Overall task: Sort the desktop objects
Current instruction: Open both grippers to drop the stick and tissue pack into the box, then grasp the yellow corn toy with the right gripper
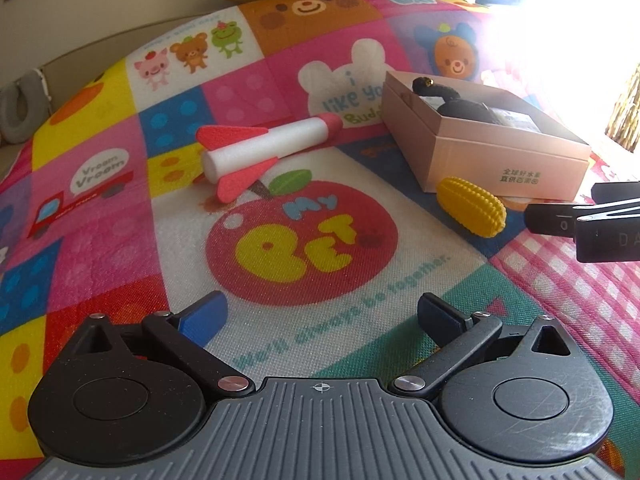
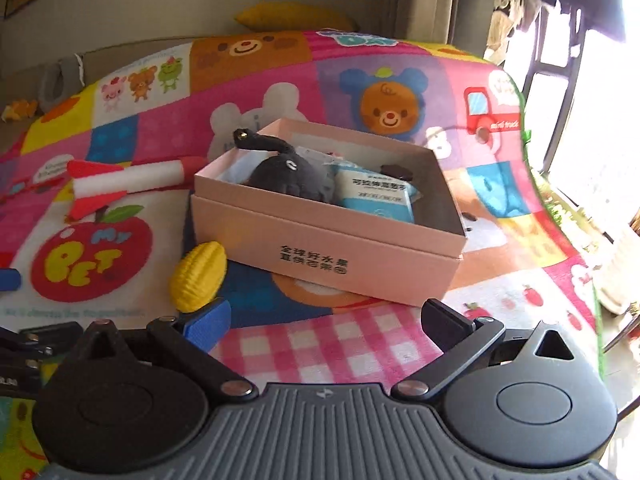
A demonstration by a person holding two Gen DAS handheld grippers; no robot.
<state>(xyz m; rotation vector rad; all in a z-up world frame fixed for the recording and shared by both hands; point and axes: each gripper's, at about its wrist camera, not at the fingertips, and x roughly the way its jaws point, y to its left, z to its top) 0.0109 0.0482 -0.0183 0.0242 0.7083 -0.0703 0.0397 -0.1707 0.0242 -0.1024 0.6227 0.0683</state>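
Guessing the ribbed yellow plastic corn toy (image 2: 198, 276) goes next: right claw (image 2: 326, 322), wide and empty, should straddle it, then drop it into the pink cardboard box (image 2: 332, 240).

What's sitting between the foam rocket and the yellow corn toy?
Nothing but bare cloth: in the left wrist view, only the printed apple picture lies between the foam rocket and the yellow corn toy.

Pink box (image 1: 476, 152) wall hides most of the dark plush toy (image 1: 464, 110); right gripper (image 1: 532, 220) cut off by the frame edge.
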